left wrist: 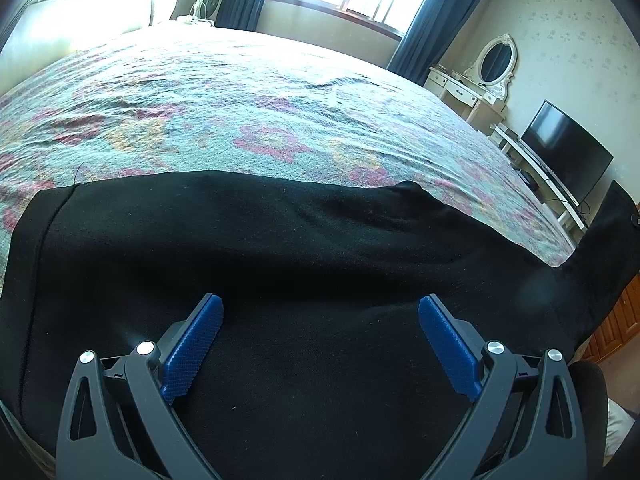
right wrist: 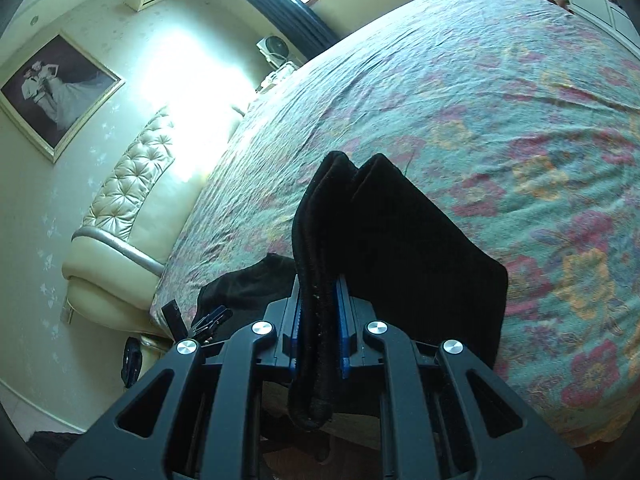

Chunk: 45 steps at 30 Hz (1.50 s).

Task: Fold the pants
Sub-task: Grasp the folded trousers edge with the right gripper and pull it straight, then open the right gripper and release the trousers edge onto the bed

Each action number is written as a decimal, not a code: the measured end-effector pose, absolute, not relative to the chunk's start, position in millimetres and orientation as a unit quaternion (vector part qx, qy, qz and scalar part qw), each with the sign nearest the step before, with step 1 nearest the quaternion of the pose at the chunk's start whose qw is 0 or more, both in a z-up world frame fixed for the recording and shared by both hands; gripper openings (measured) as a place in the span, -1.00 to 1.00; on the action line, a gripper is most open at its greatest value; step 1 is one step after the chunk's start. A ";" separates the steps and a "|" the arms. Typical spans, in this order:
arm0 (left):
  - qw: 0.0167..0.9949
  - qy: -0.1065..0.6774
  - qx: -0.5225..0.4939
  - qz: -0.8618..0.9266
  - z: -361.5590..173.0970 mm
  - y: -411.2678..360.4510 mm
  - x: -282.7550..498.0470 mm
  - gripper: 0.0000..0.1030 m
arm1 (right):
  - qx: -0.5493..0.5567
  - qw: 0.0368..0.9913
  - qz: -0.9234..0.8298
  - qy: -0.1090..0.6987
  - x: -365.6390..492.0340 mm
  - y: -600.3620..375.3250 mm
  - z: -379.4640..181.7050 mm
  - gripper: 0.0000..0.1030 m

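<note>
Black pants (left wrist: 280,248) lie across the near edge of a bed, spread wide in the left wrist view, with one end lifted at the far right. My left gripper (left wrist: 320,308) is open just above the cloth, its blue pads (left wrist: 192,352) wide apart and holding nothing. My right gripper (right wrist: 320,304) is shut on a bunched edge of the pants (right wrist: 384,248), several layers of it standing between the pads. The left gripper also shows small at the lower left of the right wrist view (right wrist: 212,320).
The bed has a floral teal and pink cover (left wrist: 240,96) that reaches far behind the pants. A padded cream headboard (right wrist: 128,196) is at the left. A dresser with a mirror (left wrist: 492,68) and a TV (left wrist: 564,152) stand along the right wall.
</note>
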<state>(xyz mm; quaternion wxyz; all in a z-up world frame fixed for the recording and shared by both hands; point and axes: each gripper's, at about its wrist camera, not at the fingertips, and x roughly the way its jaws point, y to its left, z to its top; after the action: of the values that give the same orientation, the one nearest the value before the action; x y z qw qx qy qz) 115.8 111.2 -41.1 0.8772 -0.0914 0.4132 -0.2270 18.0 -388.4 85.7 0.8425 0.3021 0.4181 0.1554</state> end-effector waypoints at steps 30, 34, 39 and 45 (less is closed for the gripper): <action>0.875 0.407 -0.111 -0.237 -42.0 118.9 119.5 0.89 | 0.029 0.825 0.097 0.556 79.3 -157.6 -53.7 -0.69; 0.875 0.407 -0.112 -0.237 -41.9 119.0 119.4 0.89 | 0.014 0.827 0.092 0.555 77.8 -150.4 -54.8 -0.62; 0.875 0.407 -0.112 -0.237 -41.8 118.7 119.9 0.89 | -0.010 0.829 0.085 0.552 77.1 -139.1 -56.3 -0.45; 0.875 0.407 -0.112 -0.237 -42.0 118.6 120.0 0.89 | -0.016 0.831 0.084 0.549 75.9 -130.2 -58.6 -0.22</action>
<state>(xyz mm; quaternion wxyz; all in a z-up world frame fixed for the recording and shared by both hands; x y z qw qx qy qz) 120.0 118.6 -42.0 0.8751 -0.1121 0.4068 -0.2371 75.9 -130.2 -58.6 0.8314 -0.0161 0.5490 0.0842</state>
